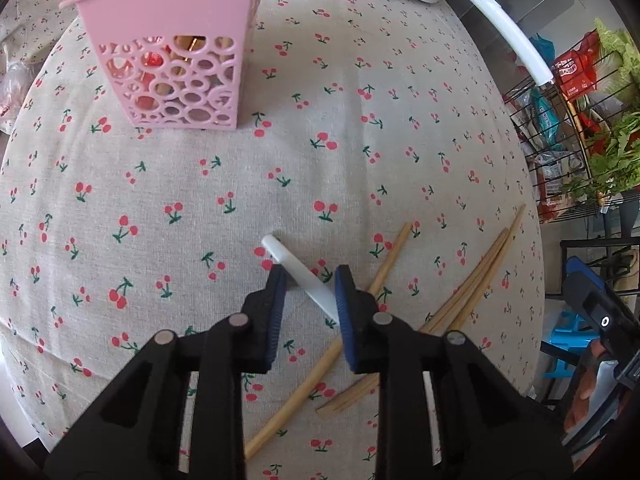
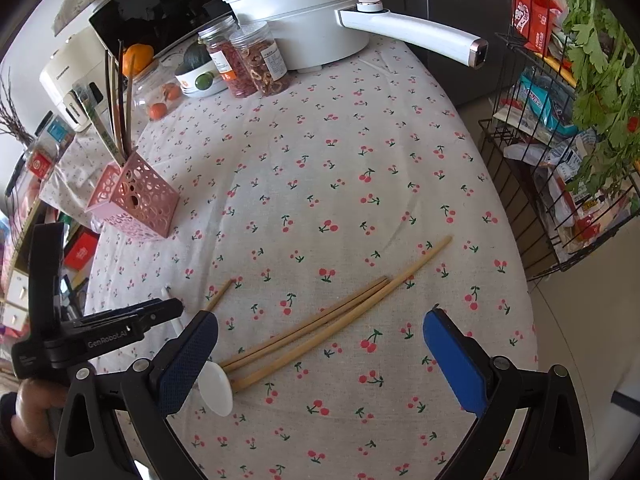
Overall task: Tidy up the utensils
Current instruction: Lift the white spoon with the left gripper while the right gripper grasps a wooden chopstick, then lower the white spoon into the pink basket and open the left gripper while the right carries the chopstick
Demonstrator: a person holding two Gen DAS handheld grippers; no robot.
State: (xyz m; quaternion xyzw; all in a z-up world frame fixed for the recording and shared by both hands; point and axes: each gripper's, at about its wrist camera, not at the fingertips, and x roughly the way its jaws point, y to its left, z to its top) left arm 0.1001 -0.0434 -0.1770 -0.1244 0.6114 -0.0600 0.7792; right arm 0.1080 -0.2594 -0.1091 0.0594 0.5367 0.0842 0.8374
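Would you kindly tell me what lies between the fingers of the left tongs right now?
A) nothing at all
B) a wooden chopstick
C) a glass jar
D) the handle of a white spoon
D: in the left wrist view, the white spoon handle runs slantwise between the fingers of the left tongs, on the cherry-print cloth.

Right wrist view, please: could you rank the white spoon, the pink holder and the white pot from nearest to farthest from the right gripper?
From the right gripper:
1. White spoon, beside its left finger.
2. Pink holder, far left on the cloth.
3. White pot, at the table's far end.
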